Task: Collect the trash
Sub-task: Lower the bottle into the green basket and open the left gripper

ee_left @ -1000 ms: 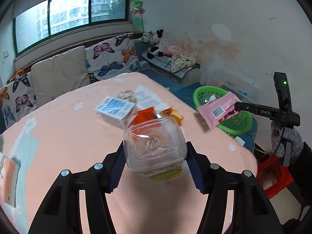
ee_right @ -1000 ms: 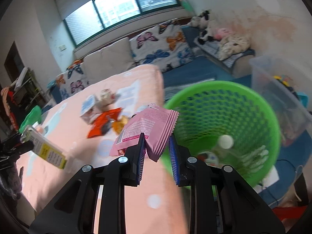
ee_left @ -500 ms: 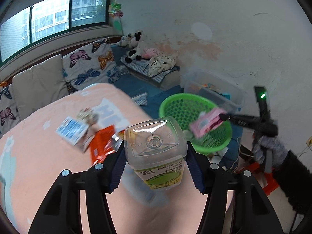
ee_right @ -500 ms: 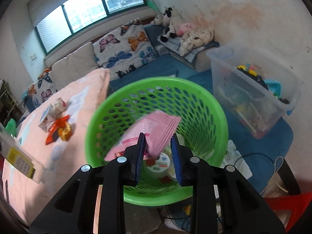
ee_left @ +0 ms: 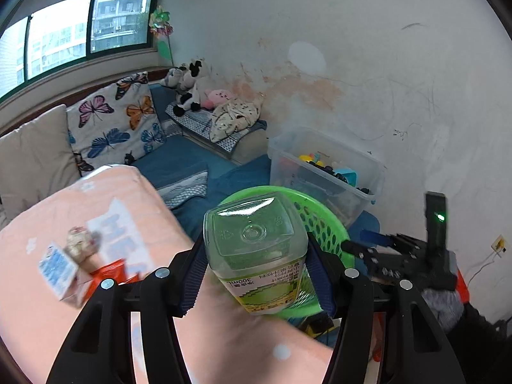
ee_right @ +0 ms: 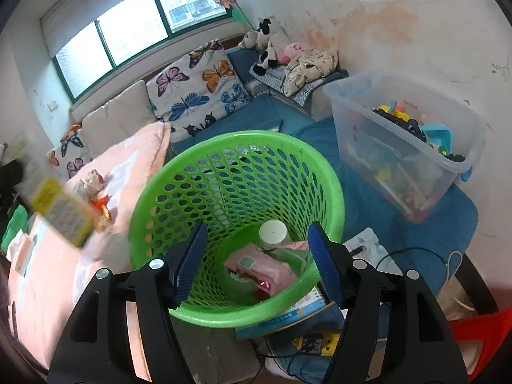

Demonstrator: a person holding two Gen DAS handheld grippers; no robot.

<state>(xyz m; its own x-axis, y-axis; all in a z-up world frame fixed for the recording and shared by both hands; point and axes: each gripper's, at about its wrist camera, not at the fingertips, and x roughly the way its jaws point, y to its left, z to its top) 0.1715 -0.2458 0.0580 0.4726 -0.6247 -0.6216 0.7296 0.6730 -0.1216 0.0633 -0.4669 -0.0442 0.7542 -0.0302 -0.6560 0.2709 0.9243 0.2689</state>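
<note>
Your count of what is in view — trash, containers, cushions, grippers.

You have 2 grippers: the left gripper [ee_left: 256,275] and the right gripper [ee_right: 256,264]. You can see 1 clear plastic bottle [ee_left: 256,249], 1 green basket [ee_right: 236,166] and 1 clear storage bin [ee_right: 406,128]. Inside the basket you can count 1 pink packet [ee_right: 259,265] and 1 white-capped bottle [ee_right: 273,233]. On the pink bedspread [ee_left: 80,204] lie about 3 items — 1 blue-and-white carton [ee_left: 57,265], 1 crumpled wad [ee_left: 78,240], 1 orange wrapper [ee_left: 108,270]. Beyond it you see 2 butterfly cushions [ee_right: 201,89] and 2 plain ones [ee_right: 112,115].
</note>
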